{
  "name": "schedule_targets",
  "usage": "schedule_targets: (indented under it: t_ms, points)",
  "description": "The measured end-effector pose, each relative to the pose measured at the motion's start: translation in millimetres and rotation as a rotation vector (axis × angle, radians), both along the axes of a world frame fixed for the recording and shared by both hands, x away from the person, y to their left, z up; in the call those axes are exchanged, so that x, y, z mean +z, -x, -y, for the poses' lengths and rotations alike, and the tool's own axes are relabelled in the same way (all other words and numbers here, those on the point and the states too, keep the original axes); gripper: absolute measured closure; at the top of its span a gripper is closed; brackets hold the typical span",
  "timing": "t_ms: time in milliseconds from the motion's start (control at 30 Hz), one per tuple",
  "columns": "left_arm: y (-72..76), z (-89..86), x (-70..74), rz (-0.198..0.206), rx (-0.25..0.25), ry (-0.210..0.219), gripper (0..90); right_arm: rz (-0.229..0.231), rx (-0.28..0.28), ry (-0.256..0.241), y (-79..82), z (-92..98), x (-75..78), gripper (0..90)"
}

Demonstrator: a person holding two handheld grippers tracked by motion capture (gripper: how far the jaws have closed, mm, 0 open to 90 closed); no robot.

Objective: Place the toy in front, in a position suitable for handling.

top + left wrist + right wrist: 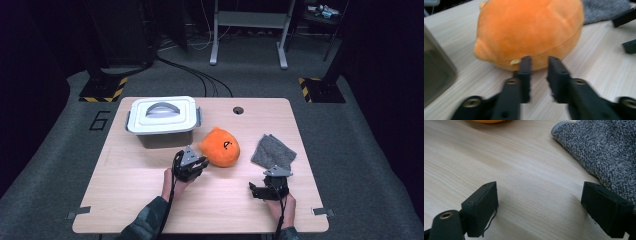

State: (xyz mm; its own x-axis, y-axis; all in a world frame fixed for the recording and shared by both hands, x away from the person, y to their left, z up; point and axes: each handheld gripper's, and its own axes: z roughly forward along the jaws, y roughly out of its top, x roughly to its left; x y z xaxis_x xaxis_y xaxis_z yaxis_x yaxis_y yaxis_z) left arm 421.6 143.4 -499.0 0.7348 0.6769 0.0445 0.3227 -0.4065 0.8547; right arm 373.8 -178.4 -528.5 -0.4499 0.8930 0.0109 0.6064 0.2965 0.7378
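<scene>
An orange plush toy [221,146] lies at the middle of the wooden table [125,200]. My left gripper [192,167] is at its near left side. In the left gripper view the plush [529,30] looms large, and the left gripper [539,58] has its tips against the toy's lower edge; the jaws stand a narrow gap apart with nothing between them. A small tag sticks out by the left tip. A grey knitted cloth [273,151] lies to the right. My right gripper [274,180] is just in front of it, wide open [540,195] over bare wood, the cloth [604,147] beside its right jaw.
A white lidded storage box [162,120] with a grey handle stands at the back left, close behind the plush; its wall [434,75] shows in the left gripper view. A round cable hole [238,110] sits at the table's far edge.
</scene>
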Motion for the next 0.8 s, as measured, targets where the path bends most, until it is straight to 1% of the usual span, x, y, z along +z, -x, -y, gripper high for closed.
schedule_targets:
  t_ms: [33, 67, 100, 133, 200, 267, 300, 367, 433, 467, 500, 633, 700, 800]
  points:
    - [-0.4, -0.3, -0.5, 0.000, 0.005, 0.000, 59.2, 0.000, 0.000, 0.001, 0.0, -0.1, 0.0, 13.3]
    - [-0.7, -0.1, -0.6, 0.005, 0.015, -0.002, 56.7, 0.005, 0.005, 0.005, -0.2, 0.2, -0.3, 13.2]
    - [-1.0, 1.1, -0.3, 0.019, 0.031, -0.022, 52.5, 0.002, 0.005, 0.006, -0.2, 0.2, -0.2, 13.3]
    - [-1.6, 1.8, -0.5, 0.025, 0.028, -0.027, 51.6, 0.002, 0.002, 0.003, -0.1, 0.0, -0.2, 13.3]
    - [-3.7, 3.7, -2.4, 0.037, 0.036, -0.044, 53.4, 0.000, 0.001, 0.001, -0.1, -0.1, 0.0, 13.3]
    - [-5.3, 4.6, -3.1, 0.035, 0.036, -0.041, 56.9, 0.000, 0.002, 0.002, -0.1, -0.1, 0.0, 13.3]
    - [-6.0, 5.4, -2.8, 0.050, 0.034, -0.058, 59.6, 0.002, 0.003, 0.003, -0.3, 0.0, -0.1, 13.3]
    - [-6.4, 5.5, -2.8, 0.068, 0.035, -0.059, 65.6, 0.004, 0.004, 0.005, -0.5, 0.0, -0.1, 13.2]
    - [-7.6, 6.5, -4.8, 0.061, 0.033, -0.057, 71.4, 0.001, 0.003, 0.004, 0.0, -0.3, -0.1, 13.2]
    - [-8.2, 7.6, -6.1, 0.064, 0.034, -0.066, 72.6, 0.001, 0.002, 0.002, 0.0, -0.4, -0.1, 13.3]
    - [-9.0, 8.7, -6.9, 0.067, 0.023, -0.079, 75.4, 0.003, 0.005, 0.005, -0.4, 0.0, -0.1, 13.3]
    - [-8.2, 10.1, -8.9, 0.078, 0.024, -0.081, 84.4, 0.004, 0.004, 0.005, -0.3, -0.1, -0.1, 13.5]
    - [-7.9, 10.9, -8.6, 0.090, 0.026, -0.089, 88.8, 0.003, 0.003, 0.004, -0.3, -0.2, -0.1, 13.5]
    - [-8.3, 10.6, -9.2, 0.082, 0.021, -0.077, 89.9, 0.004, 0.002, 0.006, -0.3, -0.1, -0.2, 13.5]
